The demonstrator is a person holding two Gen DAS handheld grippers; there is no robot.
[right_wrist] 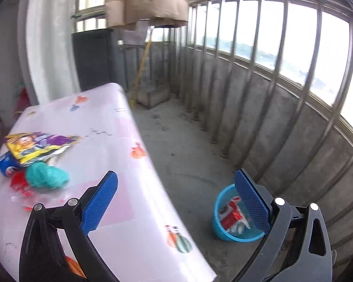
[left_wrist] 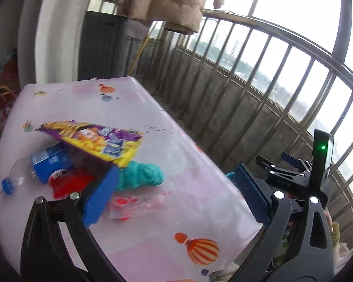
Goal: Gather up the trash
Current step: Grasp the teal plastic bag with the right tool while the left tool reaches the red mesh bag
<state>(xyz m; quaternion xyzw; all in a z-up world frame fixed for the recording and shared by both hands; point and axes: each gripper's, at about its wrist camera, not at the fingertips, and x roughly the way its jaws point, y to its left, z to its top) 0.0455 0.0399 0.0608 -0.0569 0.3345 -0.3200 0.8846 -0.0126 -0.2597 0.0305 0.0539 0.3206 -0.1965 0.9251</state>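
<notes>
Trash items (left_wrist: 89,141): six; bucket (right_wrist: 220,230): one

Blown-out daylight, motion blur, fisheye warp

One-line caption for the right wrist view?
Open right gripper above table; trash pile left, blue basket with wrappers on floor.

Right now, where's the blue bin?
In the right wrist view, the blue bin sits on the concrete floor, between the table edge and the railing.
</notes>
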